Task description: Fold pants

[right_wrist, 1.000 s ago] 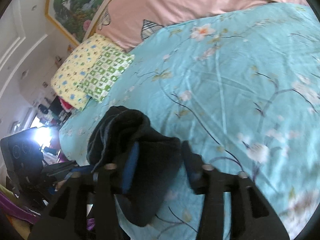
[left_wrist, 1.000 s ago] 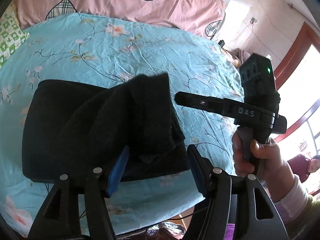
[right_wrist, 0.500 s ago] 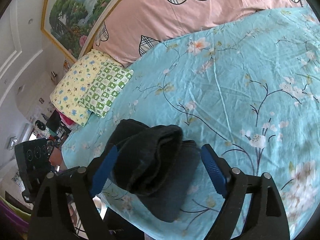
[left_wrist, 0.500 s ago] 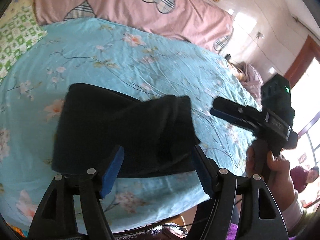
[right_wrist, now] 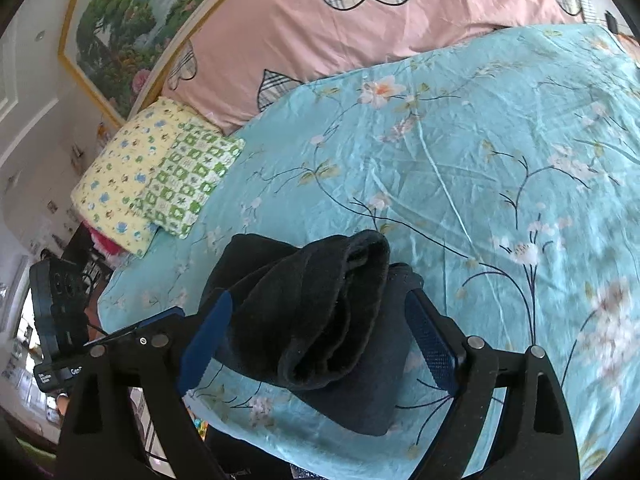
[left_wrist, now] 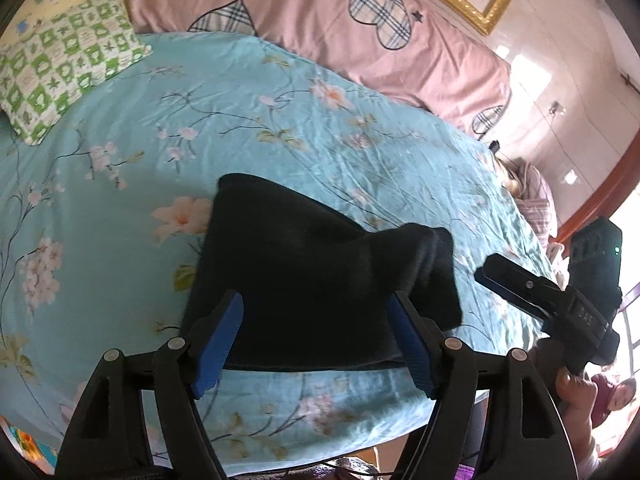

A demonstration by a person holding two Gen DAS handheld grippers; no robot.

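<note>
Near the front edge of a bed lies a pair of black pants (left_wrist: 304,276), folded into a thick bundle with one end bulging open in loose rolled layers (right_wrist: 344,312); the cloth looks soft, plush and light, likely to slump, so its flat outer edges seem the best hold. Both the left gripper (left_wrist: 316,340) and the right gripper (right_wrist: 316,344) hover with fingers spread, holding nothing. Under the bundle is a turquoise floral bedsheet (left_wrist: 248,120), with a pink heart-patterned quilt (right_wrist: 360,16), a green checked pillow (right_wrist: 188,172) and a framed landscape painting (right_wrist: 132,28) beyond.
</note>
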